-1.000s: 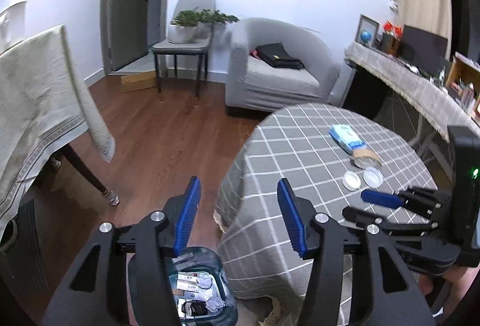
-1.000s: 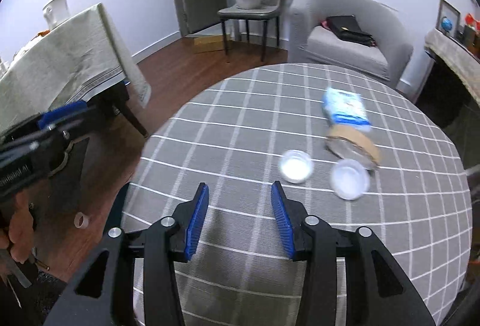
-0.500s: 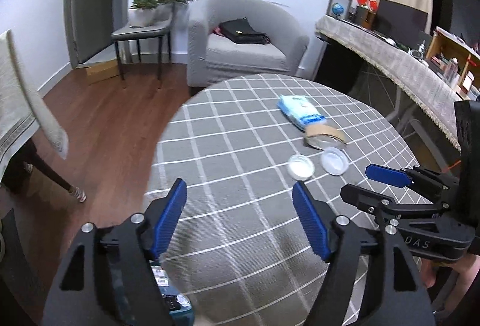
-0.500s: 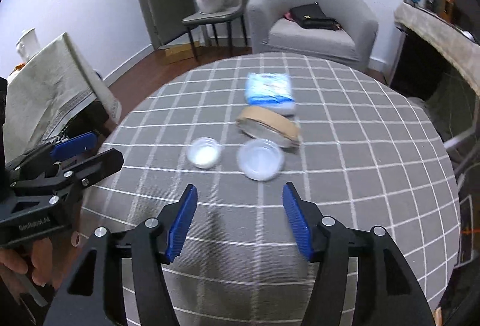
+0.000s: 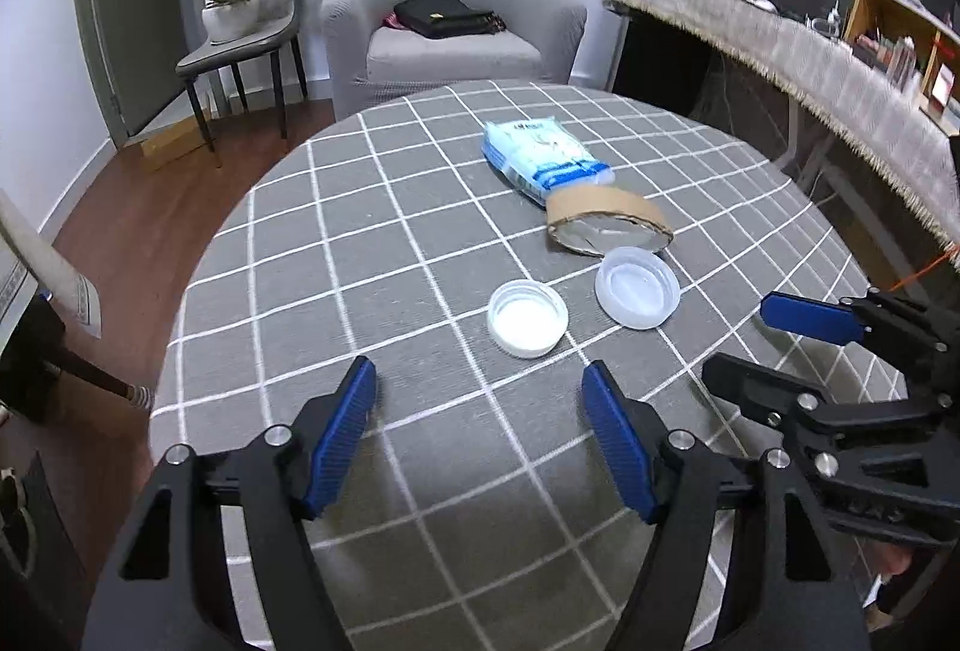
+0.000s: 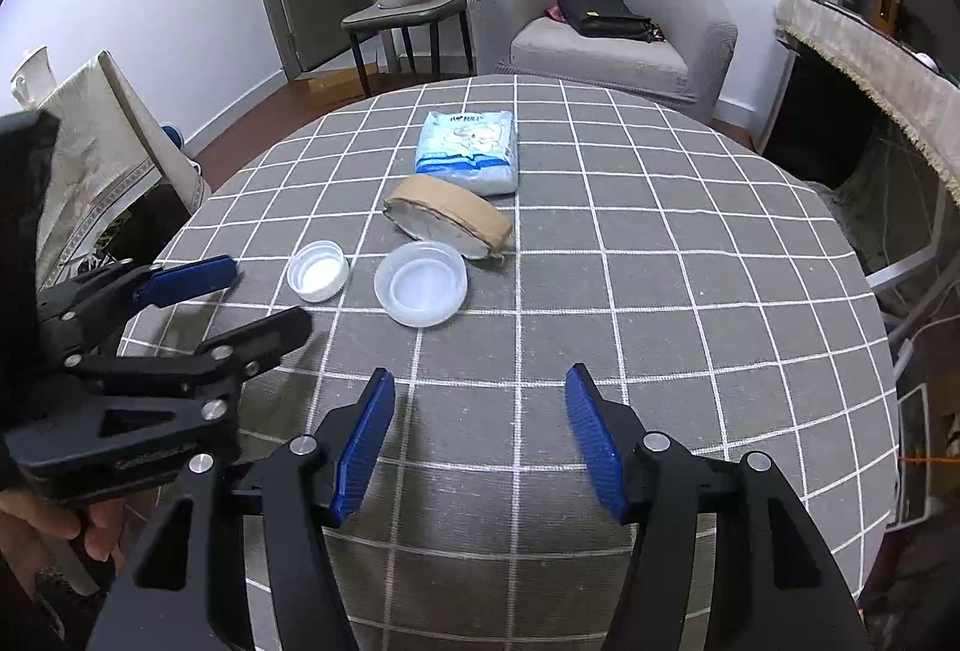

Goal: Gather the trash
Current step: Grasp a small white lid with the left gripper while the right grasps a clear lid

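Covering the round table point(image 5: 336, 255) is a grey checked cloth, and everything else is placed against that table. Behind its far edge stands a grey armchair point(image 5: 450, 33) with a black bag point(image 5: 447, 12) on the seat. Above the table's near edge hang both grippers: the left gripper point(image 5: 480, 393) with its blue-padded jaws spread wide and empty, the right gripper point(image 6: 480, 399) likewise spread and holding nothing. Four pieces of trash lie close together near the table's middle. Farthest from the grippers is a blue-and-white packet point(image 5: 543, 159), lying flat. Touching its near end is a brown tape roll point(image 5: 606, 228), tipped on a slant. Just on the near side of the roll sits a clear lid point(image 5: 637, 296), and beside that, apart from it, a smaller white cap point(image 5: 527, 318), both open side up.
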Motion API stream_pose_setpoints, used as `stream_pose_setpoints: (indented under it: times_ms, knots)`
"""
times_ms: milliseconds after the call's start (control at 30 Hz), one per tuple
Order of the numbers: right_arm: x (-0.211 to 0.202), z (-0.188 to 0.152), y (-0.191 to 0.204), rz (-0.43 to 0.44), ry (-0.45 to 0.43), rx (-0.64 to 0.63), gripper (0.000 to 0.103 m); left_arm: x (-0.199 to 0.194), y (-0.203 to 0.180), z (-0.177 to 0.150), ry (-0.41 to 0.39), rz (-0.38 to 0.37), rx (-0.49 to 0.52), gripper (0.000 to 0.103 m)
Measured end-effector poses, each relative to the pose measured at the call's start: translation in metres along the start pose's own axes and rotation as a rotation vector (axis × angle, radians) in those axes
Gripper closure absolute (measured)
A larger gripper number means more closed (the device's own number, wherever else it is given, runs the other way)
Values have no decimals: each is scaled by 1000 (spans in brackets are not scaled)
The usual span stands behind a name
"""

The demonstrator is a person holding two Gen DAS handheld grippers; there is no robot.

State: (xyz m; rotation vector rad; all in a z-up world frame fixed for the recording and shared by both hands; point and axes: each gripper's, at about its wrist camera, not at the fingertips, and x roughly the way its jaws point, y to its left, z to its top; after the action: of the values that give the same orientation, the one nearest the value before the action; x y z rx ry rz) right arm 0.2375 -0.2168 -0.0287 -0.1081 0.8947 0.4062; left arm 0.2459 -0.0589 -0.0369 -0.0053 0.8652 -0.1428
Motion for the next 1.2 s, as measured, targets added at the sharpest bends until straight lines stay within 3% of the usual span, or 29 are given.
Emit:
stream_pose_setpoints:
  times_ms: [200, 400, 533, 867, 1200]
  knots:
    - [2, -3, -5, -8, 13, -12, 43, 12, -7, 7, 14, 14, 9, 36]
    - [2, -1, -8, 8, 18, -12, 43, 17, -2, 18, 17, -6, -25, 49]
    - [5, 5, -2, 25, 15, -30, 47, 20, -4, 22, 24, 31, 10, 70]
    - [15, 15, 14, 22, 18, -60, 51, 8, 16, 22, 24, -22, -75, 71]
    - [27, 27, 31, 11, 20, -75, 58, -6, 33, 14, 19, -8, -66, 70]
